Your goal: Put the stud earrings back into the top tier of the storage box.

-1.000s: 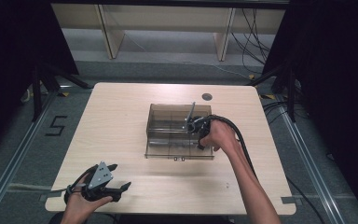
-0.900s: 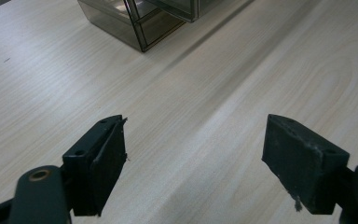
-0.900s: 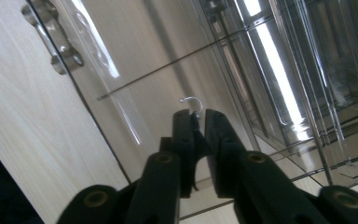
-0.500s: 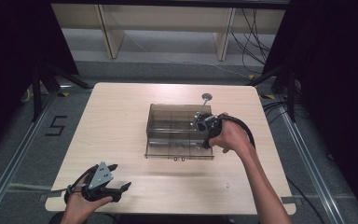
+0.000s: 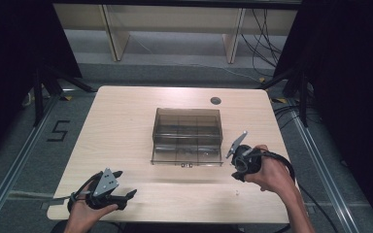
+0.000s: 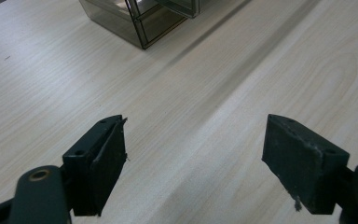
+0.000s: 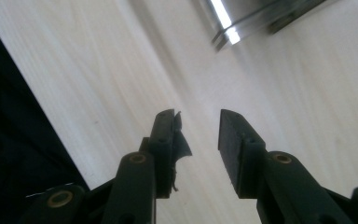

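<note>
The box (image 5: 187, 137) sits mid-desk, a smoky see-through plastic case with dividers inside, its long front edge facing the person. It stands flat on the pale wood desk (image 5: 126, 111), and nothing is touching it.

Over on the right, the right gripper (image 5: 238, 165) is just off the box's front right corner, close beside it but apart, held in a hand above the desk top. Its grey plate tips up toward the box. In the right gripper view the fingers (image 7: 235, 140) stand a little way apart with a narrow gap, and there is only bare desk between them; they have just been opening. A torn scrap of padding hangs off the inner face of one finger. The box's shiny edge (image 7: 242, 23) shows blurred at the top of that view.

Left side now: the left gripper (image 5: 121, 196) rests low at the near left corner of the desk, well apart from the box, the hand wrapped round it. Its fingers (image 6: 98, 163) are spread wide, and plain wood grain fills the space between them. A corner of the box (image 6: 140, 18) peeks in at the top of the left gripper view, far ahead of the tips.

A small dark round hole (image 5: 215, 101) marks the desk behind the box, near the far edge.
</note>
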`<state>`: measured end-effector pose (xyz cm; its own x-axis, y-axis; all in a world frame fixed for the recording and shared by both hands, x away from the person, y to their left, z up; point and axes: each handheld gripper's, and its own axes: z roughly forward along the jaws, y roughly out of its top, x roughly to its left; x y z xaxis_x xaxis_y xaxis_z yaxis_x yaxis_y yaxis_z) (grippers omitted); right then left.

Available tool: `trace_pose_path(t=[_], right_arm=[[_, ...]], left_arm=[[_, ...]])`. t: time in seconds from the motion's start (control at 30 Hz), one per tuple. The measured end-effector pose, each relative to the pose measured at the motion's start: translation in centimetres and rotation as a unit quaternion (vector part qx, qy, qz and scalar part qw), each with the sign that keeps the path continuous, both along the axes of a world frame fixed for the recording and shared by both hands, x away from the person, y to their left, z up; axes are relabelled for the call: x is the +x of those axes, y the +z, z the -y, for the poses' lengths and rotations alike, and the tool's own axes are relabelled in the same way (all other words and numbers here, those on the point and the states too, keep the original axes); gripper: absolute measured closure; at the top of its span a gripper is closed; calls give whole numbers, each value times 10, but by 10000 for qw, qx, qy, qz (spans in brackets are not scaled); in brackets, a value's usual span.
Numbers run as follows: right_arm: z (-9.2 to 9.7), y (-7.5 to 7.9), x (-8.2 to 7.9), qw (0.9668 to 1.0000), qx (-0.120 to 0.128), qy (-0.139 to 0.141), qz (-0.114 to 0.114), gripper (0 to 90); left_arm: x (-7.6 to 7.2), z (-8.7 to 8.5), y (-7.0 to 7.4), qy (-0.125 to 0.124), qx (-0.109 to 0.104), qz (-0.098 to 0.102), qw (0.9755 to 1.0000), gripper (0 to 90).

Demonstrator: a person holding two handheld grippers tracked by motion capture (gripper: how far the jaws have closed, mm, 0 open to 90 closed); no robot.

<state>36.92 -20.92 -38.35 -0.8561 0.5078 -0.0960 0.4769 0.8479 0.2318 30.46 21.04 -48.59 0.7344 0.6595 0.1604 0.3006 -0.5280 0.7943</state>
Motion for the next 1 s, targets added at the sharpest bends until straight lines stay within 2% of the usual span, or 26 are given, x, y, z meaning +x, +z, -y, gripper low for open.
trace_pose_path(t=[0.03, 0.07, 0.1, 0.13, 0.17, 0.23, 0.27, 0.3, 0.37, 0.43, 0.47, 0.5, 0.53, 0.63, 0.7, 0.77, 0.8, 0.93, 1.0], right_arm=[[0, 0, 0, 10000, 0, 0, 0, 675], [3, -4, -3, 10000, 23, -21, -27, 677], [7, -11, -7, 10000, 29, -38, -53, 679], [8, -14, -9, 10000, 4, -58, -66, 679], [11, -25, -12, 9999, -61, -79, -90, 684], [12, -28, -13, 9998, -79, -129, -133, 686], [13, -33, -14, 9999, -96, -89, -111, 693], [13, -38, -15, 9998, -105, -54, -153, 697], [12, -48, -19, 9996, -143, -39, -239, 713], [12, -50, -20, 9996, -142, 7, -247, 718], [12, -56, -19, 9990, -230, 182, -332, 734], [11, -57, -20, 9989, -275, 64, -375, 740], [11, -61, -19, 9985, -354, 165, -378, 748], [10, -65, -21, 9983, -459, 134, -344, 764], [9, -68, -19, 9974, -482, 317, -431, 771], [9, -71, -19, 9975, -475, 323, -419, 774], [9, -72, -19, 9976, -501, 225, -431, 775], [8, -80, -16, 9966, -566, 334, -490, 784], [7, -81, -16, 9965, -600, 245, -527, 786]], left_arm=[[0, 1, -1, 55, -68, 27, 10000, 209], [0, 0, -1, 55, 22, 12, 10000, 209], [0, 0, -1, 55, 27, 19, 10000, 209], [0, 1, -2, 77, -72, 20, 9999, 209], [0, 1, -2, 96, -90, 4, 9999, 209], [0, 1, -2, 80, -88, -40, 9999, 210], [1, 0, -2, 28, 56, 22, 10000, 209], [0, 0, -1, 57, 71, 32, 10000, 209], [0, 1, -3, 173, -29, -9, 9998, 209], [0, 1, -3, 173, -48, -53, 9998, 209], [0, 0, -2, 130, 26, -30, 9999, 209], [0, 0, -2, 130, 26, -30, 9999, 209], [0, 0, -2, 27, -33, 31, 10000, 209], [-1, 1, -1, 109, -33, 4, 9999, 209], [-1, 1, -1, 80, -39, -16, 10000, 209], [0, 1, -1, 55, 23, -13, 10000, 209], [0, 1, -1, 42, 54, -15, 10000, 209], [-1, 2, -2, 75, -54, -57, 9999, 209], [-2, 2, -2, 82, -75, -61, 9999, 209]])
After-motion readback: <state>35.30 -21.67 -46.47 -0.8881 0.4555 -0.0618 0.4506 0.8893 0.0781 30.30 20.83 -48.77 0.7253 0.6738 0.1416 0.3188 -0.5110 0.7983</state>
